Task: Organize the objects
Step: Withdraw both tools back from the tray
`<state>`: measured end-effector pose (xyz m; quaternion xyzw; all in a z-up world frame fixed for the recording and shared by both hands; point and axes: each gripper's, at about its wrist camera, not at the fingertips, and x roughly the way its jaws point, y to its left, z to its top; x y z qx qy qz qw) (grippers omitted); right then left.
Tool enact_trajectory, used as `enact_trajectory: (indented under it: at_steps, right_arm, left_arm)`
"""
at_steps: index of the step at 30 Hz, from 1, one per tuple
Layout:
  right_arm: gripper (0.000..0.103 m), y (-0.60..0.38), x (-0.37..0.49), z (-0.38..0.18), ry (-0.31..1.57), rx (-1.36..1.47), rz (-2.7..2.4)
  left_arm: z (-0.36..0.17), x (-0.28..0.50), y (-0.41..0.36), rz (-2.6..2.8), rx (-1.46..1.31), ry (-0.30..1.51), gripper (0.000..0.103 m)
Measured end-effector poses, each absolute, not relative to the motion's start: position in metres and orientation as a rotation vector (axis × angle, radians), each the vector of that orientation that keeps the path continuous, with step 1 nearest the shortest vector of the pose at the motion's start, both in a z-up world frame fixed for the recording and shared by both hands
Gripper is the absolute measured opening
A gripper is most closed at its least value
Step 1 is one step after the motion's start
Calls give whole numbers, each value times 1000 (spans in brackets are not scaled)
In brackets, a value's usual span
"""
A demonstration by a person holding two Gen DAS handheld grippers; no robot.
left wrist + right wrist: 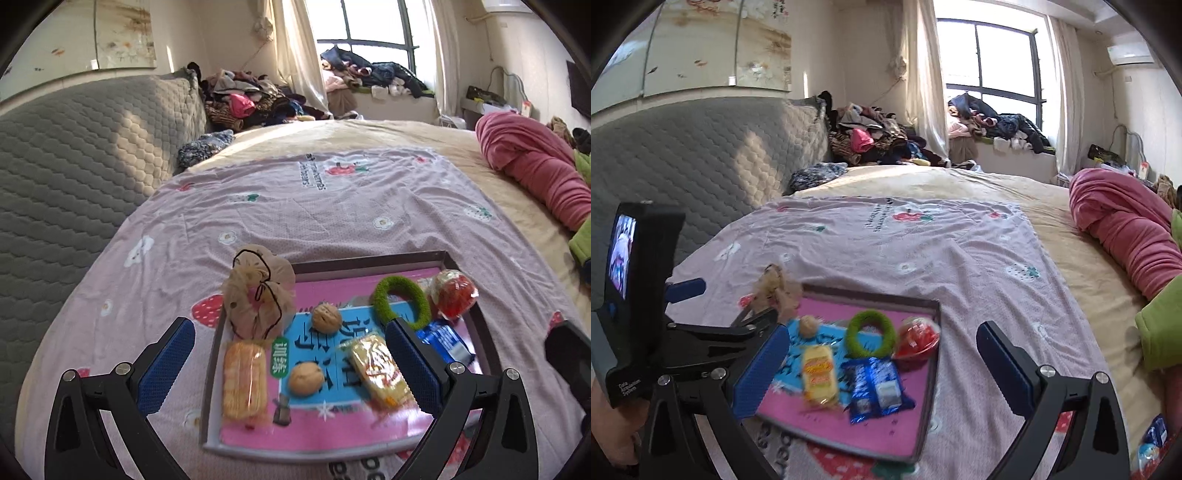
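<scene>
Left tool (290, 345): jaws fully spread, holding nothing, poised above the grey rectangular tray (369, 260) on the bed, where snacks and walnuts lie grouped. Right tool (881, 349): likewise wide and empty; the tray's blue snack packet (875, 387) appears blurred.

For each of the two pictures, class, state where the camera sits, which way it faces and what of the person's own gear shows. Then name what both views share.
Left wrist: on the left gripper, looking down and forward at the tray; its open fingers show.
Right wrist: on the right gripper, open, facing the same tray from the right; the left gripper shows at left.
Shared: tray, green ring, bed, window.
</scene>
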<state>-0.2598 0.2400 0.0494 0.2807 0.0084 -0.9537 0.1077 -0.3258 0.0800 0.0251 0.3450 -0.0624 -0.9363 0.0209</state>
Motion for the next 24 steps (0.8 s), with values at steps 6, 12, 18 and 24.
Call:
enact_trajectory:
  at_steps: [6,12,18,24]
  right_arm:
    - [102,232,-233,64,1,789,-2800]
    - [102,231,-208,73,1,794,-2814]
    - [102,234,-182,89,9,792,-2827]
    - [102,238,-158,103,37,789,-2840]
  left_arm:
    - [40,-295,78,-2892,1060,-194,103]
    - [55,-261,81,-2902,1039,-217,103]
    - [74,-229,81,-2921,993,-180,103]
    - [86,-204,84,-2932,979,-175,103]
